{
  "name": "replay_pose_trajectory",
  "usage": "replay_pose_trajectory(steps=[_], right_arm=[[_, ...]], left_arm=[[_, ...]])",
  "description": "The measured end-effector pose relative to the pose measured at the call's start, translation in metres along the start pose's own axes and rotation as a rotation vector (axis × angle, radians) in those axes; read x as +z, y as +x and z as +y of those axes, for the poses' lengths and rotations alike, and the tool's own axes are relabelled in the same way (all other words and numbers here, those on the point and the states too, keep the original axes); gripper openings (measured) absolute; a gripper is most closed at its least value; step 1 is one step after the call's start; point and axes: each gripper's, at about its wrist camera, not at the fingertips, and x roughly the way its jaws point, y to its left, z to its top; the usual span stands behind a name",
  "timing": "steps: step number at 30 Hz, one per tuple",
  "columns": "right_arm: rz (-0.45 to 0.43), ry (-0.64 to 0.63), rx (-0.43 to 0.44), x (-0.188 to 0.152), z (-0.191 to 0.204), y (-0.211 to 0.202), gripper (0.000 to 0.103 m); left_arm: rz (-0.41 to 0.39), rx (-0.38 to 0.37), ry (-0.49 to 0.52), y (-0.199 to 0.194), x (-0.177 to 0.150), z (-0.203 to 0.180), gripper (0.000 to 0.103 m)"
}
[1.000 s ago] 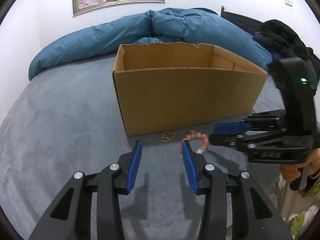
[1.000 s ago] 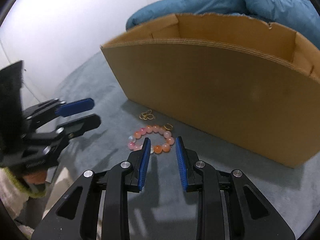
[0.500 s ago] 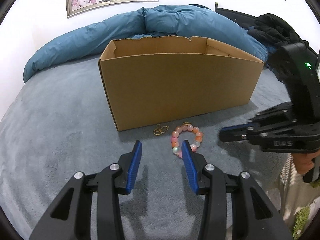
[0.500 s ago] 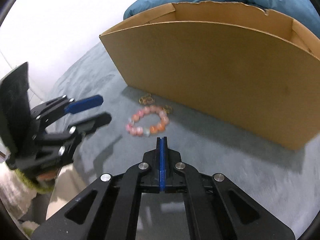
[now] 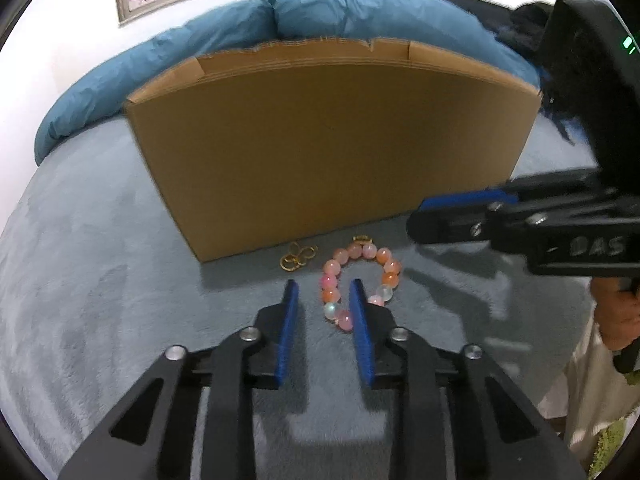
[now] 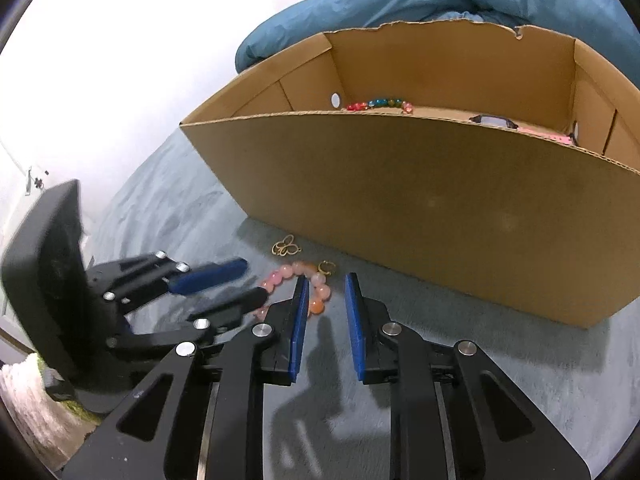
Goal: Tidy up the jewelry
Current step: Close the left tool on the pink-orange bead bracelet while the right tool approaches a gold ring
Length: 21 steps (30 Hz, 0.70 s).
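In the left wrist view the cardboard box point(image 5: 332, 152) hides its own inside, and the right claw point(image 5: 424, 216) is blurred. The left claw point(image 6: 244, 284) covers part of the bead bracelet point(image 6: 316, 292); the small gold pieces point(image 6: 286, 246) are too small to identify

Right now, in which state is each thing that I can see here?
cardboard box: upright, top open, jewelry inside.
pink bead bracelet: lying before the box, not gripped.
gold charm: lying beside the bracelet, untouched.
left gripper: open, fingers just been closing, bracelet's near beads between them.
right gripper: open, fingers just been opening, nothing between.
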Motion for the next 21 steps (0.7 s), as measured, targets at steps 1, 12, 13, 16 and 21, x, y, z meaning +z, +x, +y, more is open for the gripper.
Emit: replay_pose_trajectory(steps=[1, 12, 13, 16, 21], right_arm=[[0.002, 0.003, -0.004, 0.0, -0.001, 0.001, 0.02], [0.007, -0.089, -0.041, -0.005, 0.002, 0.006, 0.02], [0.007, -0.121, -0.046, -0.005, 0.006, 0.007, 0.024], [0.005, -0.185, -0.047, -0.004, 0.013, 0.009, 0.031], [0.022, -0.247, -0.062, 0.002, 0.018, 0.027, 0.031]], left_arm=[[0.009, 0.009, -0.002, 0.004, 0.001, 0.0, 0.013], [0.018, 0.096, -0.027, -0.022, -0.013, 0.029, 0.009], [0.021, 0.119, -0.036, -0.026, -0.016, 0.038, 0.009], [0.028, 0.155, -0.063, -0.031, -0.024, 0.058, 0.01], [-0.01, 0.141, -0.102, -0.041, -0.028, 0.07, 0.011]])
